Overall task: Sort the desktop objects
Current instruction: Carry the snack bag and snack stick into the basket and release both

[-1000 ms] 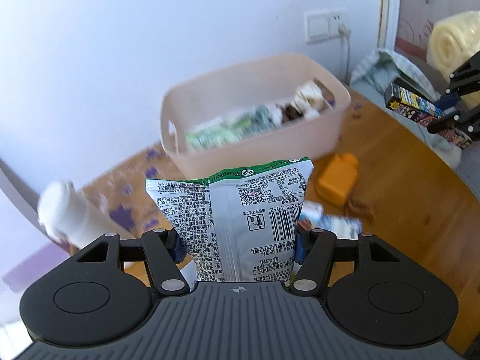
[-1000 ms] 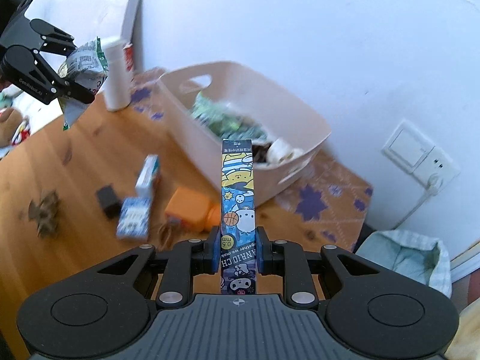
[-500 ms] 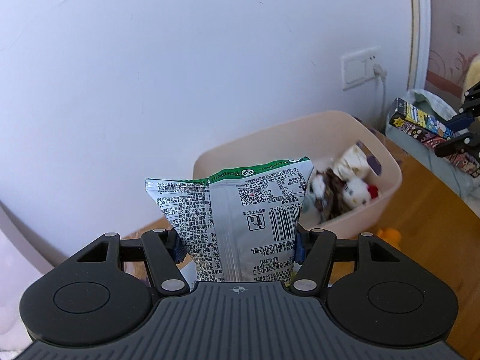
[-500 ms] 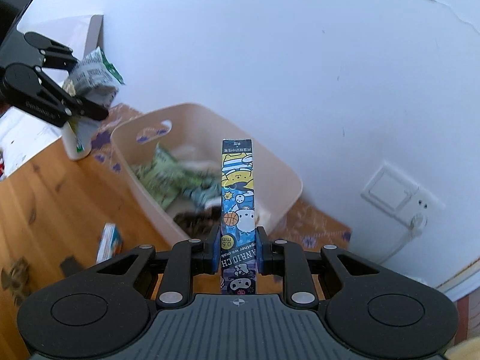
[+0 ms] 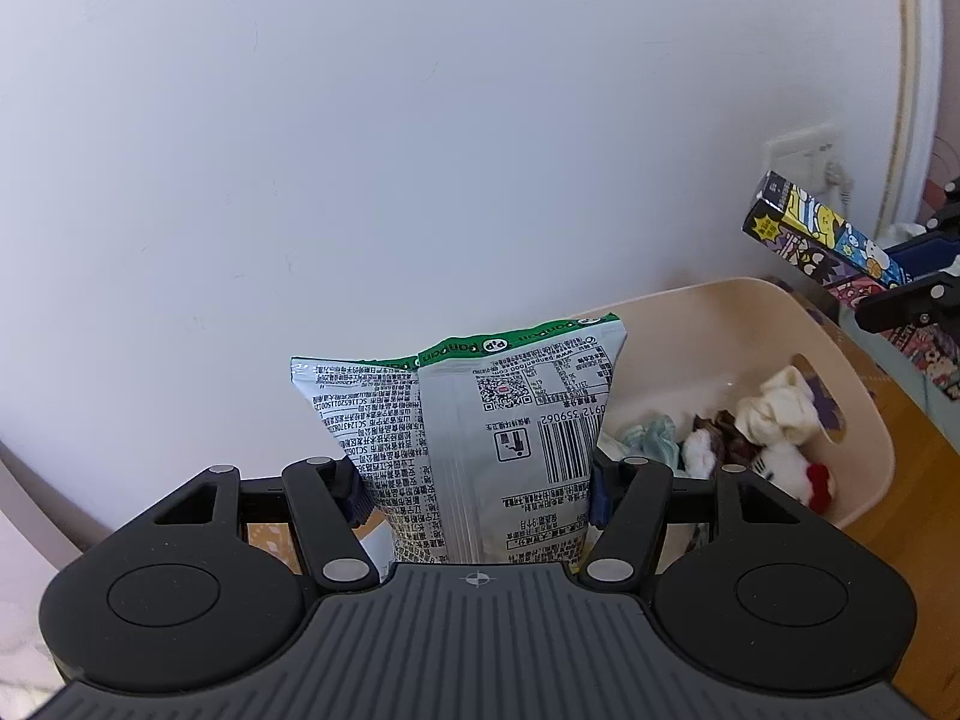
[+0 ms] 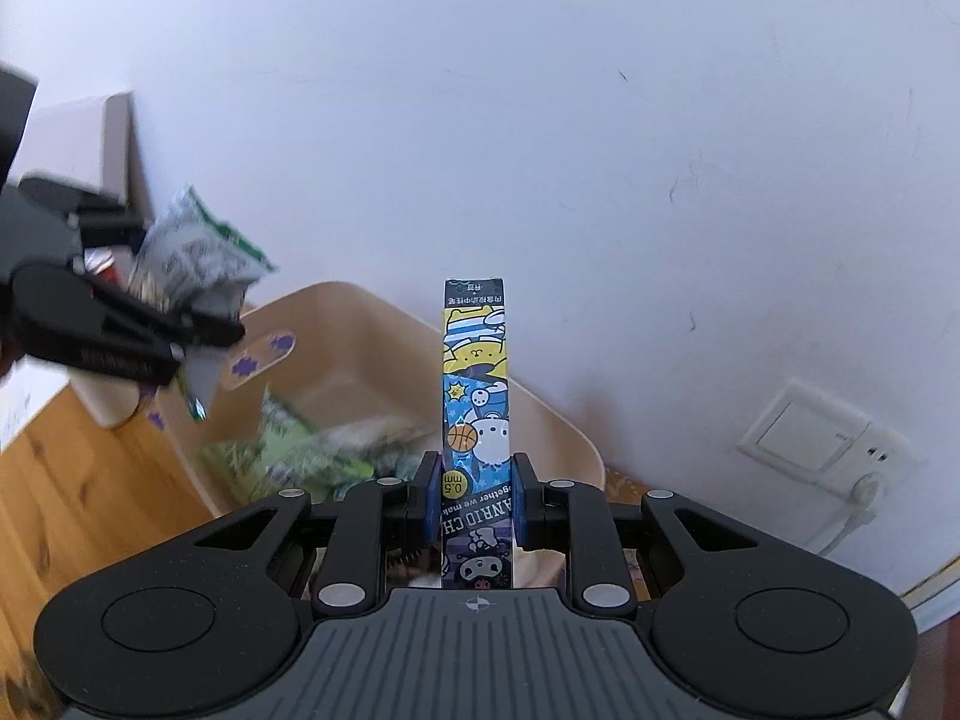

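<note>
Snack bag, silver with a green top edge and a barcode on its back, stands upright between the two fingers of the left claw, which pinches it at both sides. It hangs in the air at the near left of a beige plastic bin, well above the wooden tabletop. In the right wrist view the same bag shows at the left, blurred, held by the left claw over the bin's handle end.

The right claw is pressed tight on a narrow cartoon-printed pen box, which stands upright between its blue pads, its top reaching up in front of the white wall. The bin lies just below and behind the box. From the left wrist view the box tilts in from the right edge, above the bin's far right rim, with the right claw only partly in view.

Inside the bin lie small plush toys in white, brown and red at the right end, and green packets at the other end, though these are too blurred to tell what they are. A white wall socket with a plugged cord sits on the wall to the right of the bin
</note>
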Demonstrator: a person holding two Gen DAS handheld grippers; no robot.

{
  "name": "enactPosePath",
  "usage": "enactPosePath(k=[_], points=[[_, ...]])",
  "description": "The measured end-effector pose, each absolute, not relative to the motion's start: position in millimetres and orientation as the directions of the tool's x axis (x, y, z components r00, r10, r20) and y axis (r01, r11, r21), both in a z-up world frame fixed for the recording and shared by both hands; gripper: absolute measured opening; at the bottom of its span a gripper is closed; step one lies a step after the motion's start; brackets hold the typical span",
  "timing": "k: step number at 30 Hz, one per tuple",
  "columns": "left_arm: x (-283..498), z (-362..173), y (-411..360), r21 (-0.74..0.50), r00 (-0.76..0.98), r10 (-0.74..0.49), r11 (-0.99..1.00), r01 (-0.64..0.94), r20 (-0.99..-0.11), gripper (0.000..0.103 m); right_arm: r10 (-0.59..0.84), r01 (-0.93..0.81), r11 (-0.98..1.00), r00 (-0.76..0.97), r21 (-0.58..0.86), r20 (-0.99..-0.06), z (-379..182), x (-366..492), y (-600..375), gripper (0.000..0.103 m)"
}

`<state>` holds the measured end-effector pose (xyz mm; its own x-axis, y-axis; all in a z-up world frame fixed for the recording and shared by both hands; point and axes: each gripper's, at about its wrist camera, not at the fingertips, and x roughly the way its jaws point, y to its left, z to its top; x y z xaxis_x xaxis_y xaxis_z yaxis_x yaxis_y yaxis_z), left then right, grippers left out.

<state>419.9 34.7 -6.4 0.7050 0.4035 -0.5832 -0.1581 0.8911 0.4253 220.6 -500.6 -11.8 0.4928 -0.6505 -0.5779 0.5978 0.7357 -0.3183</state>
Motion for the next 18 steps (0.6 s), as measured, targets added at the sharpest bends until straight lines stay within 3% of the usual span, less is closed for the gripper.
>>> enactPosePath(k=[6, 18], points=[[451.8, -25.7, 45.2, 0.358, 0.64, 0.411, 0.908, -0.219, -0.65, 0.064, -0.626, 0.647, 0.724, 0.471, -0.239, -0.621, -35.3, 241.9, -523.2, 0.021], [481.4, -70.8, 38.7, 0.331, 0.548, 0.4, 0.916, -0.225, -0.734, 0.064, -0.623, 0.614, 0.72, 0.368, -0.323, -0.69, -84.6, 265.2, -544.1, 0.022]])
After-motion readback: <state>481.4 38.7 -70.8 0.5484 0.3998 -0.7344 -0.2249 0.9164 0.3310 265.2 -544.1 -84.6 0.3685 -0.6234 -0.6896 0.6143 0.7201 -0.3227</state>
